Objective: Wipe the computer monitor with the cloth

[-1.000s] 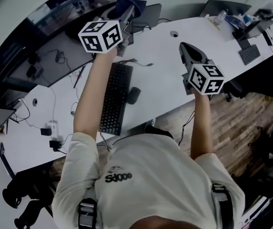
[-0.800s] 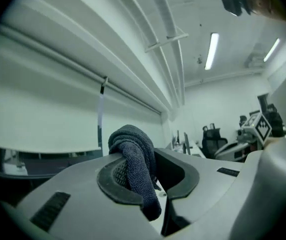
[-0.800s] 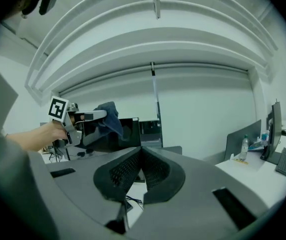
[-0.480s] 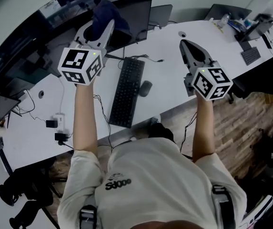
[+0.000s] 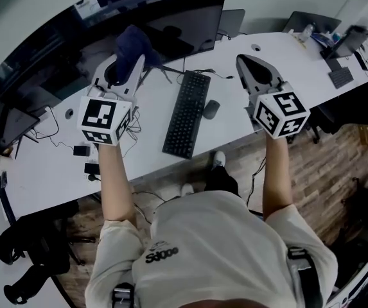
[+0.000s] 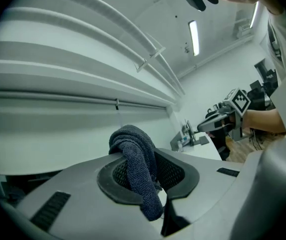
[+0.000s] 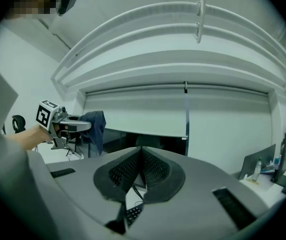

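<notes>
The left gripper (image 5: 129,66) is clenched on the cloth (image 6: 139,159); its 2 jaws pinch a fold between the ribbed pads, with 1 bunch humped above them and 1 tail hanging down in front. The right gripper (image 7: 142,159) has its jaws pressed together on nothing; it is held over the desk (image 5: 299,66), well apart from the left one.

As to progress, the grasp is made and the cloth is up at the monitor (image 5: 184,21). In the head view it lies across the lower left part of the screen. The left gripper view looks past the cloth to wall and ceiling only, so I cannot tell whether cloth and glass touch. No streak or wiped patch shows on the screen, so how much has been cleaned cannot be read. By my judgement the wide stretch to the right of the cloth is what is left.

The cloth is dark blue, thick and looped like terry, rumpled and limp. The monitor is wide and dark, with nothing showing on it; it stands at the back of the desk. In front of it lie 1 black keyboard (image 5: 185,114) and 1 mouse (image 5: 211,109) just beside that.
</notes>
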Motion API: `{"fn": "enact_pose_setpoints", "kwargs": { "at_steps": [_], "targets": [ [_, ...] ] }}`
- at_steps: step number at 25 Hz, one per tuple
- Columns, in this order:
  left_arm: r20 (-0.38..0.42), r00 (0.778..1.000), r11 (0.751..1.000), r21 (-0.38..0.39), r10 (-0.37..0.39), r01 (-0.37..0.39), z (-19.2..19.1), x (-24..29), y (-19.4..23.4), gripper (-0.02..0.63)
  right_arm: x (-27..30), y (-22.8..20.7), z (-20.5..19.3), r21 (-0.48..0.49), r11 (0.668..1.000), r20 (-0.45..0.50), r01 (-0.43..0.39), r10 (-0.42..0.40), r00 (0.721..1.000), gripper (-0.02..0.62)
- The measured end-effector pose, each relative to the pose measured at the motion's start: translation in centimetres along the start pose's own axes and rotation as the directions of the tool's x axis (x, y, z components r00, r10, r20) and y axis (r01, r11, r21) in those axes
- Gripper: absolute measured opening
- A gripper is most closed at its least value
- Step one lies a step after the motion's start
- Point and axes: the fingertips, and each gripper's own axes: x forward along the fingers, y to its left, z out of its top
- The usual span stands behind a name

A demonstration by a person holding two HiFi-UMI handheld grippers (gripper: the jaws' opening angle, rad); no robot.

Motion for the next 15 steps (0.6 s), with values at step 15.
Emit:
{"fn": "enact_pose_setpoints", "kwargs": {
  "at_steps": [15],
  "targets": [
    [-0.063, 0.997, 0.992, -0.115, 0.046, -0.053, -4.1, -9.0, -4.7, 0.075, -2.8, 10.6, -2.4, -0.113, 0.989, -0.078, -0.098, 0.090, 0.993, -0.005]
  ]
}}
